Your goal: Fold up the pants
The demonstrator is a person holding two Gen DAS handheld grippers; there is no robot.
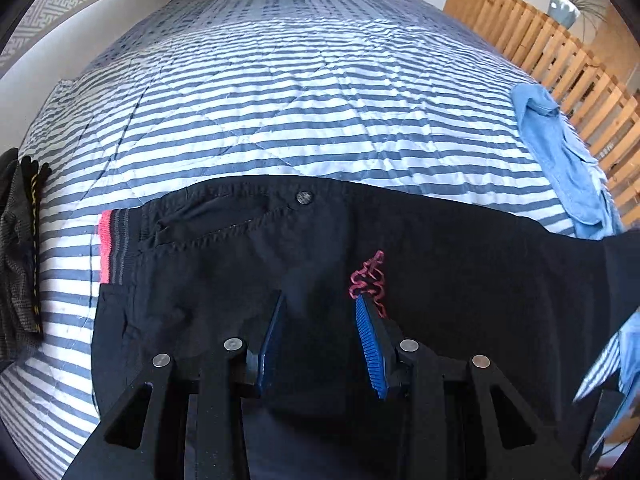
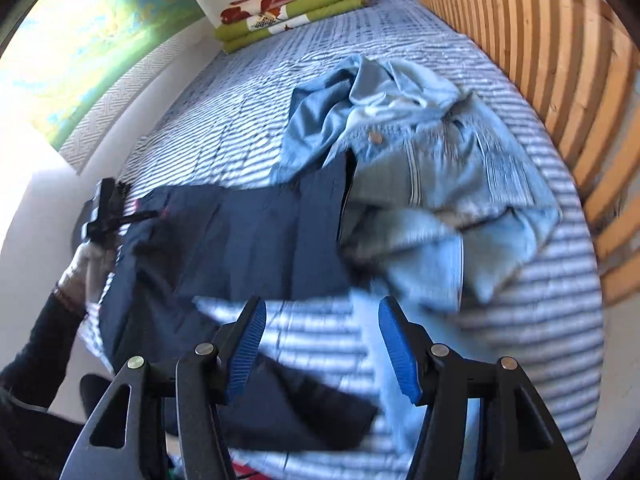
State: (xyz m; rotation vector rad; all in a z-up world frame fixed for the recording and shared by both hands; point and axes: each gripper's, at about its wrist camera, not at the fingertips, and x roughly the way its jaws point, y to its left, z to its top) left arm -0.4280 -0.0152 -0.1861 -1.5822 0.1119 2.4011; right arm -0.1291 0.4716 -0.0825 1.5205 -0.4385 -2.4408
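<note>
Left gripper [image 1: 320, 312], jaws parted and holding nothing, poised just above the black pants [image 1: 440, 264] near the waistband, where a button [image 1: 304, 197] and a pink drawstring [image 1: 370, 276] show. Right gripper [image 2: 322, 320], likewise released and empty, hangs over bare striped bedspread [image 2: 540, 320] beside the trouser legs. The pants lie across the near end of the bed, apparently already doubled leg on leg, with a pale denim garment [image 2: 420, 148] heaped just beyond and touching them. A gloved hand [image 2: 86, 268] carries the left tool at the waist end. Judged step: between folds, the grip let go. The next move calls for pinching the waistband edge and, with the right tool, the cuff end, then bringing one end over the other without snagging the denim.
</note>
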